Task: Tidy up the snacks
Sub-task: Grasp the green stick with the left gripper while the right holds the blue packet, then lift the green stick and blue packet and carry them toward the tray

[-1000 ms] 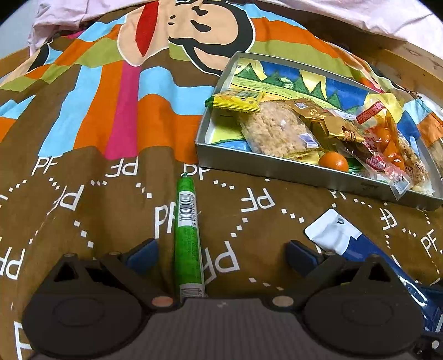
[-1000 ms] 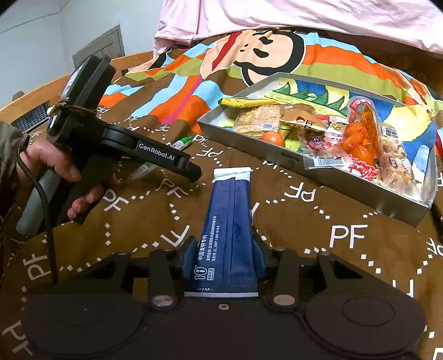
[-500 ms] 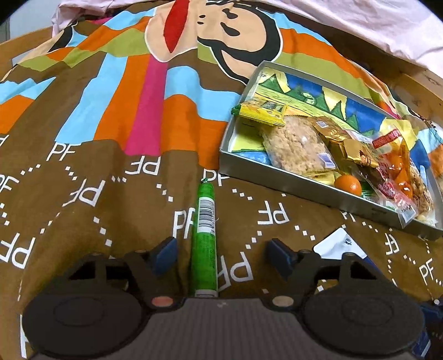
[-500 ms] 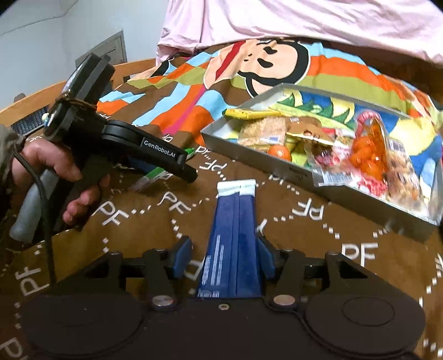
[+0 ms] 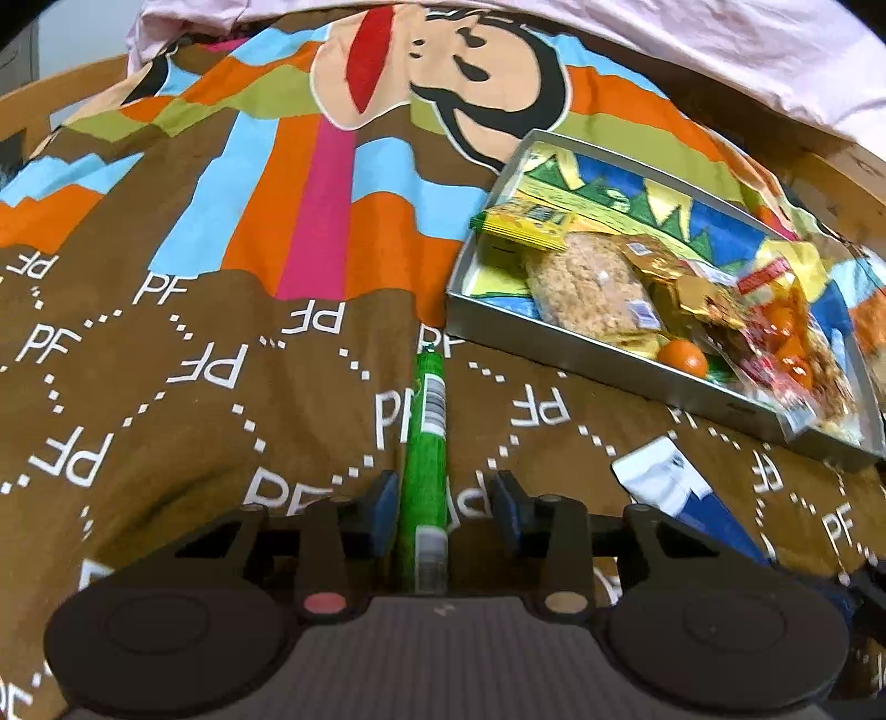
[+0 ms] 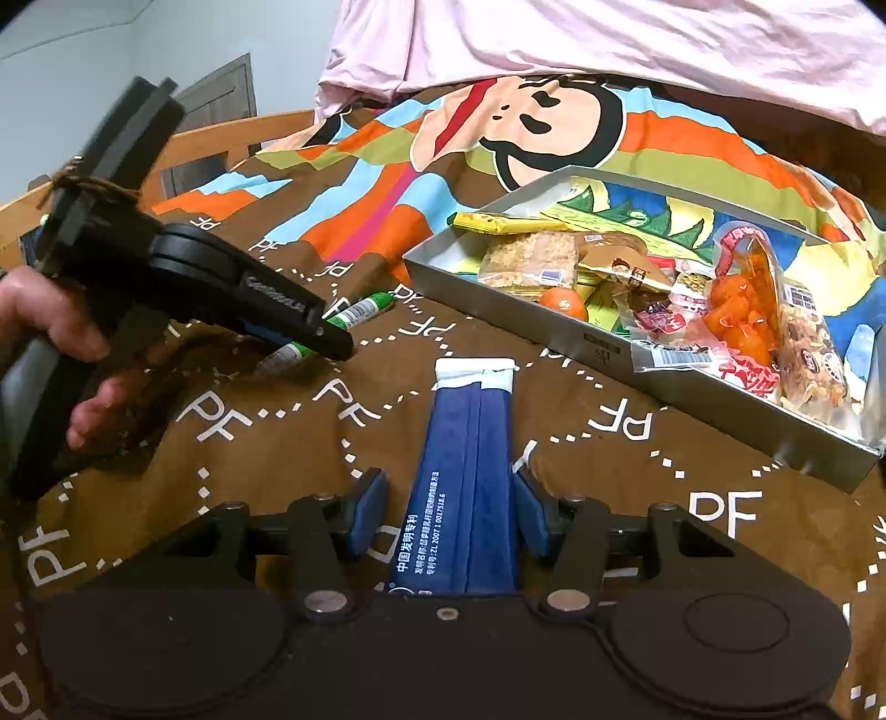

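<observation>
A green snack stick (image 5: 423,471) lies on the brown bedspread between the fingers of my left gripper (image 5: 443,501). Its jaws are closing: the left pad touches the stick, and a gap remains at the right pad. In the right wrist view the same stick (image 6: 354,313) pokes out past the left gripper (image 6: 326,340). A blue packet with a white end (image 6: 465,471) lies flat between the fingers of my right gripper (image 6: 447,509), which is open, with a gap on the left side. The silver tray (image 5: 609,360) holds several snack packs and a small orange ball (image 5: 684,357).
A person's hand (image 6: 61,327) holds the left gripper's handle. The tray (image 6: 498,310) lies to the right, beyond both grippers. A pink sheet (image 6: 609,39) covers the far end of the bed, and a wooden bed frame (image 6: 210,144) runs along the left side.
The left jaws have narrowed from wide apart to close around the green stick. The right jaws, which were shut on the blue packet, have parted slightly.
</observation>
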Demonstrator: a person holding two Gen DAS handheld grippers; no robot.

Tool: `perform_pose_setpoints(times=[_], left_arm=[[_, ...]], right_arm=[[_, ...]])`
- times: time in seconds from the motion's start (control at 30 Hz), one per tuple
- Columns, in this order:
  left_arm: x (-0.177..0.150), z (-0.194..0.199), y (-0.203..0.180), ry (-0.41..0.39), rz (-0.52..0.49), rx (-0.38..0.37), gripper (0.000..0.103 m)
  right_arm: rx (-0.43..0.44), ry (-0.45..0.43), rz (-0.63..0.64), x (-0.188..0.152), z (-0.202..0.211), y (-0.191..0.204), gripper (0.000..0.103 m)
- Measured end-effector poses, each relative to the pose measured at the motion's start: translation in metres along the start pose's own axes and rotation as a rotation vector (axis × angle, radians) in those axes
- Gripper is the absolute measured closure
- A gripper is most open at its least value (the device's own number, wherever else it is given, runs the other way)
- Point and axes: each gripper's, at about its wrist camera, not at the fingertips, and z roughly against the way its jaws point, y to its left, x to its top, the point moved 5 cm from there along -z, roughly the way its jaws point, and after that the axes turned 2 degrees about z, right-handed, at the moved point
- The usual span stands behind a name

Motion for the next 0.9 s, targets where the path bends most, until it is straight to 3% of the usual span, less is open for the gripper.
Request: perform_pose_setpoints(times=[0.3,0.53,0.7,0.9], left_arm=[[0.004,0.006,0.005,0.032,0.066,-0.045,0.062],[0.0,0.018,-0.012,-0.035,-0.064,-0.05,0.061],[0.009,0.002,-0.018,-0.026,-0.12,-0.029,0.061],[0.02,-0.017,0.004,0.02,-0.011,-0.014,0.061]], right_arm=[[0.007,0.001,-0.008,-0.002,0.0,-0.001,0.05],[0.013,0.0,-0.015,-0.002,0.0,-0.002,0.05],[0.013,-0.002,-0.014,-0.002,0.0,-0.002,0.05],[0.009,-0.01,-0.025,-0.002,0.0,-0.003,0.055]])
